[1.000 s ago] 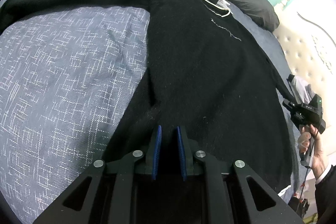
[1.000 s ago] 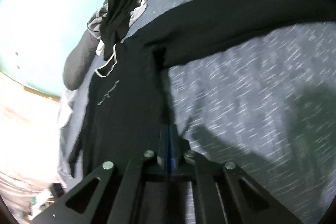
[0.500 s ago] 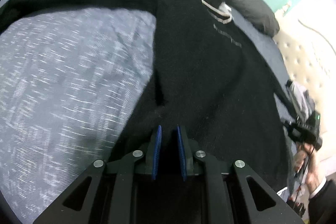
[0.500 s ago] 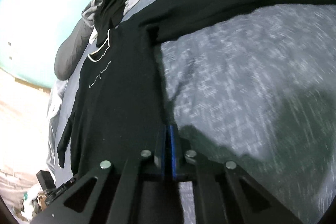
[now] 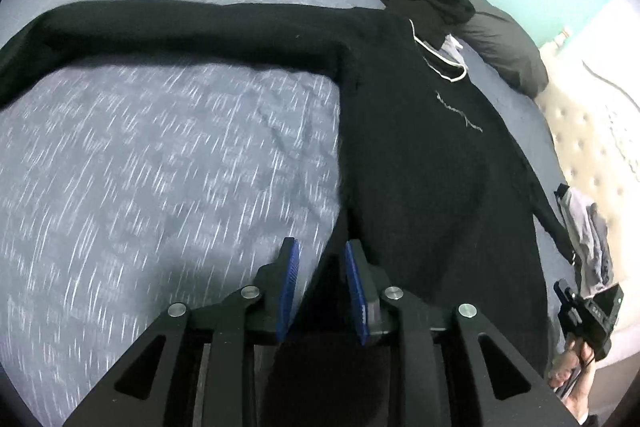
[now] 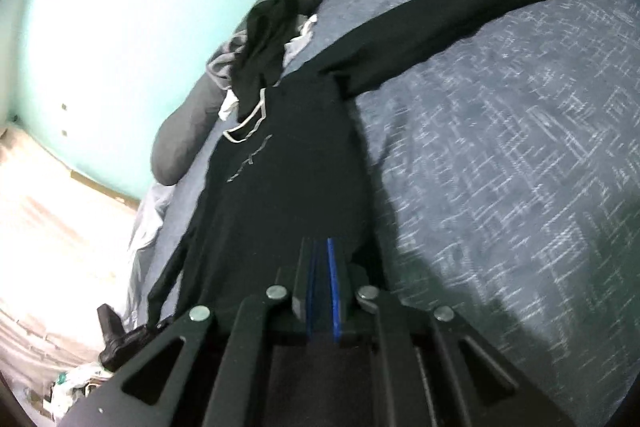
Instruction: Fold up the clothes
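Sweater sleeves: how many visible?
2. One sleeve lies stretched straight out across the bedspread; the other sleeve runs down along the sweater's far side toward the bed's edge.

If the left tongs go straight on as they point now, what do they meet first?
Probably the bottom edge of the black long-sleeved sweater on the grey patterned bedspread; the opening left tongs hang right above it, depth unclear.

Black sweater (image 5: 432,167), grey-flecked bedspread (image 5: 160,167)
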Demonstrator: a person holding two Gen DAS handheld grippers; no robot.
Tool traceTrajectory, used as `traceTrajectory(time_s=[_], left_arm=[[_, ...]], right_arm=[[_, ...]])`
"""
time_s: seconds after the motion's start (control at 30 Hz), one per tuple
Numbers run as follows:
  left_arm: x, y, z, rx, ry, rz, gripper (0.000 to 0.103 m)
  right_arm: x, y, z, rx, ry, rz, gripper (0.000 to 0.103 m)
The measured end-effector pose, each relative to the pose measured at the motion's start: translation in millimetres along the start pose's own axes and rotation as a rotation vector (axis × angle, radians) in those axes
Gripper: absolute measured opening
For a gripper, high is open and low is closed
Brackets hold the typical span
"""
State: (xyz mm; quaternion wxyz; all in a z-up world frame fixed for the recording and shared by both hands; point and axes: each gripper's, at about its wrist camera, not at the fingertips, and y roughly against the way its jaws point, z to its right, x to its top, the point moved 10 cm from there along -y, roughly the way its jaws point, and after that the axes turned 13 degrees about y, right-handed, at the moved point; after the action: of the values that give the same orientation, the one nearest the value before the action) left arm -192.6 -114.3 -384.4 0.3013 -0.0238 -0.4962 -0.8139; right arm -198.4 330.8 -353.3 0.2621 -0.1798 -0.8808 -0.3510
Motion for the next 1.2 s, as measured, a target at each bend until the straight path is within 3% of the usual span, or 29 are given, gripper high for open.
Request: traceTrajectory(time_s=[0.17, 0.4, 0.77, 0.83, 0.87, 1.2], left_arm=[[38, -23, 15, 0.021, -0.008, -0.006, 0.028], [92, -56, 42, -0.026, 0.049, 0.002, 0.028], [124, -92, 45, -0.045, 0.084, -0.017, 0.026], [128, -91, 47, -0.050, 0.079, -0.014, 0.010], [130, -91, 47, -0.053, 0.076, -0.012, 0.007], [176, -85, 43, -0.020, 0.087, 0.050, 0.006]], right_arm=[[10, 6, -13, 0.068, 0.033, 0.052, 0.007], [8, 0, -9, 0.065, 0.043, 0.043, 0.008], [11, -3, -7, 0.058, 0.056, 0.046, 0.008], [11, -4, -5, 0.059, 0.053, 0.043, 0.008], [10, -5, -5, 0.059, 0.052, 0.040, 0.008], [10, -4, -5, 0.066, 0.061, 0.034, 0.008]])
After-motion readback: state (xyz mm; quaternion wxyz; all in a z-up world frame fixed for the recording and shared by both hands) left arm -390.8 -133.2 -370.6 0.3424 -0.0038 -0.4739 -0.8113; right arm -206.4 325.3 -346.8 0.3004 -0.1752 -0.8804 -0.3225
